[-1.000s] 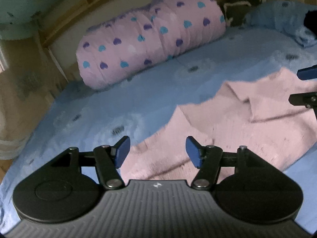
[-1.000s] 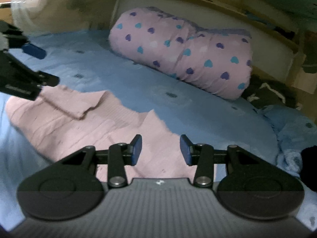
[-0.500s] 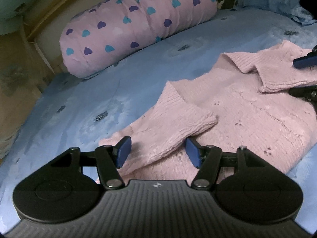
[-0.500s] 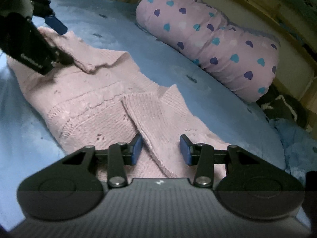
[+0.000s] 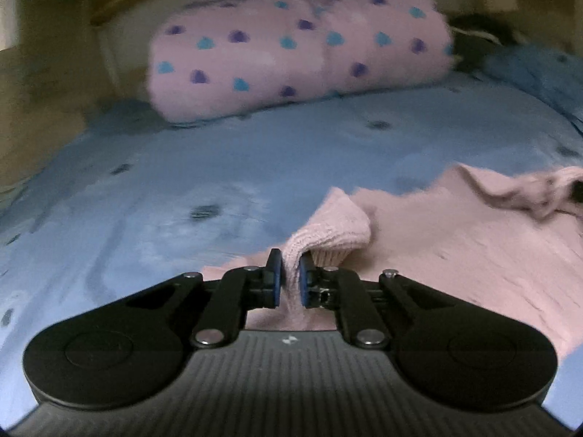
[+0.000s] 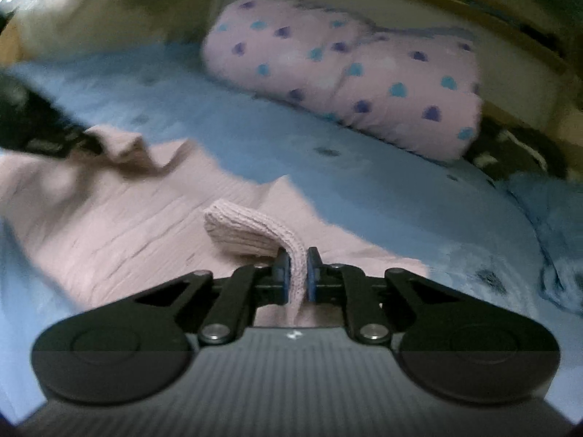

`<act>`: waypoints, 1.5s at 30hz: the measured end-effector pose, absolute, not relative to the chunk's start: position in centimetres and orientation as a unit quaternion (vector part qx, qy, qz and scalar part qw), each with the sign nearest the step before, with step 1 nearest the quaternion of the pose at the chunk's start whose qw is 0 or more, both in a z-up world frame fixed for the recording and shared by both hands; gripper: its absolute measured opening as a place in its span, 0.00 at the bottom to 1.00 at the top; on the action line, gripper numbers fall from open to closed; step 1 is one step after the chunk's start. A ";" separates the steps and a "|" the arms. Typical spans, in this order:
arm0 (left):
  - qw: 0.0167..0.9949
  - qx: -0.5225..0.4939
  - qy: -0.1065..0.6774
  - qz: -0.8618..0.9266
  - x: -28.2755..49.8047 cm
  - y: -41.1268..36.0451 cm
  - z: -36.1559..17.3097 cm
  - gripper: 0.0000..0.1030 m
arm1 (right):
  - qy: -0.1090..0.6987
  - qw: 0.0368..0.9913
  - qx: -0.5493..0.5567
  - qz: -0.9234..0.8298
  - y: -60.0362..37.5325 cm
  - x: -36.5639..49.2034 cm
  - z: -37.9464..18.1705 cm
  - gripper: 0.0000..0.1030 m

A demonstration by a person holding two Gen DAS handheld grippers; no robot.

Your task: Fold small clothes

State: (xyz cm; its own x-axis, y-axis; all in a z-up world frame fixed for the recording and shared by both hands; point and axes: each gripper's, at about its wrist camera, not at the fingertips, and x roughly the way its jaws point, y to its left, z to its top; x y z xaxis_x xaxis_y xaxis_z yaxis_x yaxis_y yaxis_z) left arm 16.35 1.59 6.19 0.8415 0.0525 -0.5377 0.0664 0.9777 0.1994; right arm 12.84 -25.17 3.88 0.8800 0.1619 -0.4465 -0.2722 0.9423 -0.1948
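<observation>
A pink knitted sweater [image 5: 455,251] lies flat on the blue bed sheet [image 5: 182,189], on the near side of the heart-print pillow [image 5: 298,51]. Your left gripper [image 5: 289,280] has just closed its jaws on one folded sleeve cuff, and your right gripper [image 6: 298,273] has just closed on the other. The sweater's body stretches between your two hands, so each sleeve likely folds inward, away from the pillow.

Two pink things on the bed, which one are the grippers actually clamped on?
The plain pink knit sweater lying flat on the blue sheet; the left gripper and right gripper each pinch a fold. The heart-print pink bolster behind lies untouched.
</observation>
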 end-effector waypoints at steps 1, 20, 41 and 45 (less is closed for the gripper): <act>0.955 0.101 0.280 0.012 16.5 2.1 6.3 0.12 | 0.215 0.966 -0.106 0.096 -26.0 13.1 4.2 0.11; 0.950 0.099 0.286 0.073 16.3 4.0 7.4 0.45 | 0.256 0.964 0.074 -0.021 -34.7 15.3 3.7 0.15; 0.942 0.109 0.311 0.055 16.9 2.6 6.2 0.52 | 0.224 0.972 0.068 0.026 -34.0 20.1 5.4 0.13; 0.941 0.108 0.316 0.058 17.0 2.8 6.1 0.52 | 0.281 0.959 0.041 0.013 -34.2 22.6 3.7 0.14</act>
State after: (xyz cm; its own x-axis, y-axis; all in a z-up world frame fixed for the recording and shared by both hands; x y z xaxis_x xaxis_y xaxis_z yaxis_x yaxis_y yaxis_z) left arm 16.98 2.79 6.08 0.7937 0.1766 -0.5822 -0.0400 0.9700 0.2398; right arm 22.55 -34.22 3.73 0.8416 0.0486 -0.5380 -0.0021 0.9962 0.0867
